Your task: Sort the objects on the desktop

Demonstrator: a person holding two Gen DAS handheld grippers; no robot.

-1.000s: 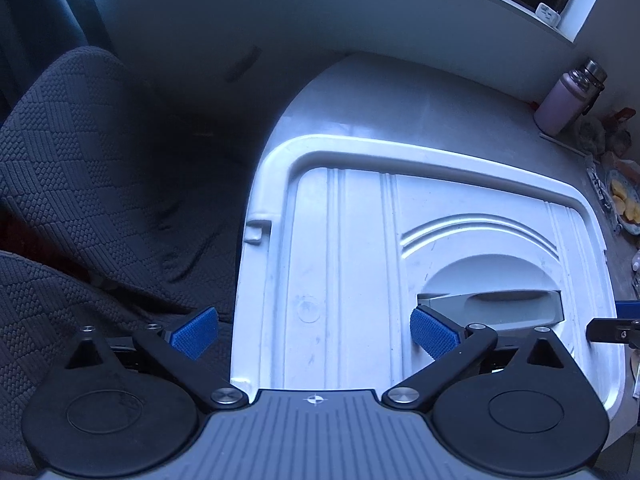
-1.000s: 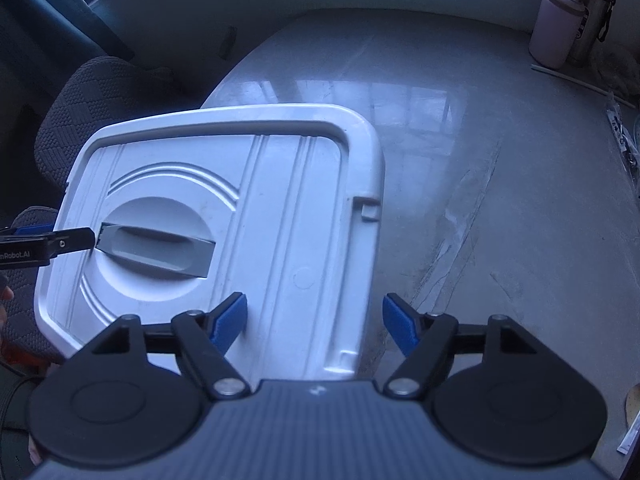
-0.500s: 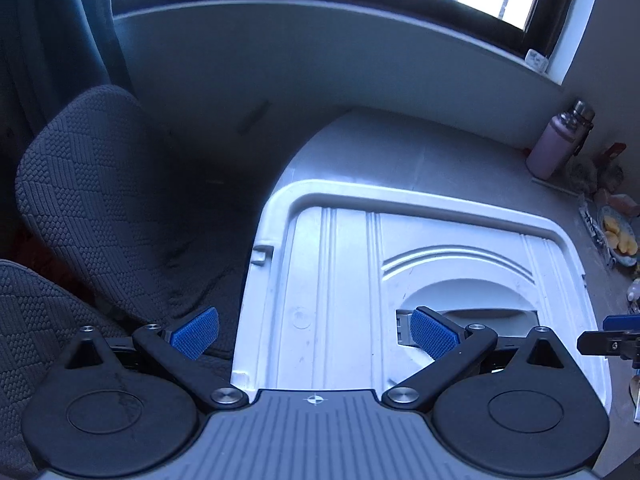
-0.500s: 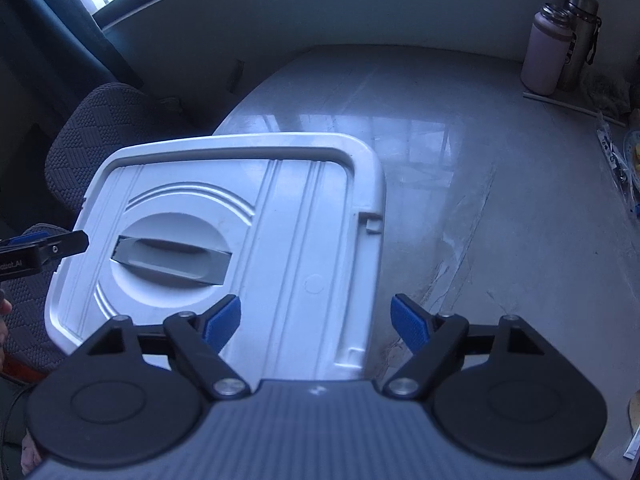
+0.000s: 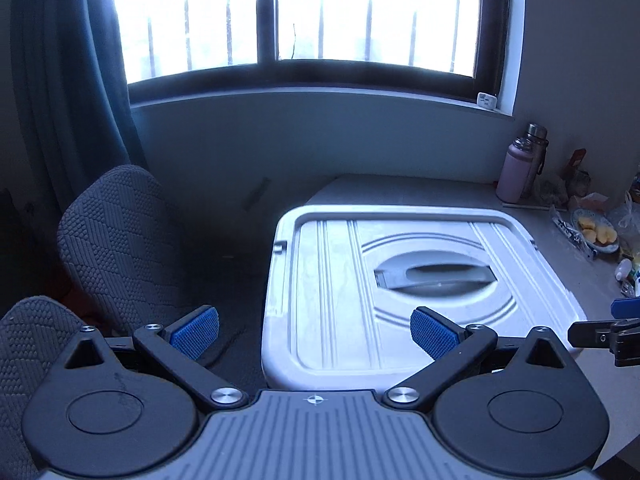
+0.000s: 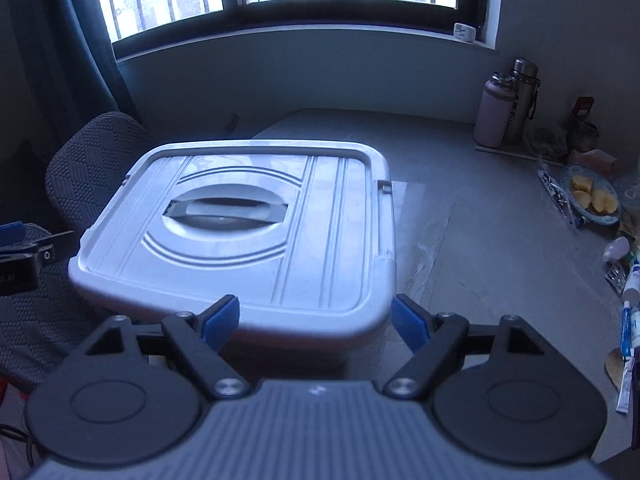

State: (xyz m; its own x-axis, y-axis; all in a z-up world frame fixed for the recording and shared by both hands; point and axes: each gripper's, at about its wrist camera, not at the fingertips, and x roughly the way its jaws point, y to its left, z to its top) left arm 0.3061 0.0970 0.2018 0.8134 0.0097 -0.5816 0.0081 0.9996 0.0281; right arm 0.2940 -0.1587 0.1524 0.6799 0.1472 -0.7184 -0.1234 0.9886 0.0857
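Observation:
A white plastic storage box with its lid on point(image 5: 340, 280) stands at the table's left front corner; it also shows in the right wrist view point(image 6: 312, 240). A grey handle point(image 6: 224, 210) lies flat in the lid's round recess. My left gripper point(image 5: 314, 334) is open and empty, near and above the box's front left edge. My right gripper point(image 6: 316, 322) is open and empty, just in front of the box's front right edge. Small items lie at the table's right edge: tubes point(image 6: 630, 332) and a small bottle point(image 6: 616, 249).
A pink bottle point(image 6: 494, 114) and a steel flask point(image 6: 522, 100) stand at the back right. A plate of food point(image 6: 592, 198) sits beside bags. A grey woven chair point(image 5: 116, 240) stands left of the table. A window and blue curtain are behind.
Both grippers have lifted and pulled back from the lid, tilting up so the window comes into view. Both stay open and empty. The box has not moved.

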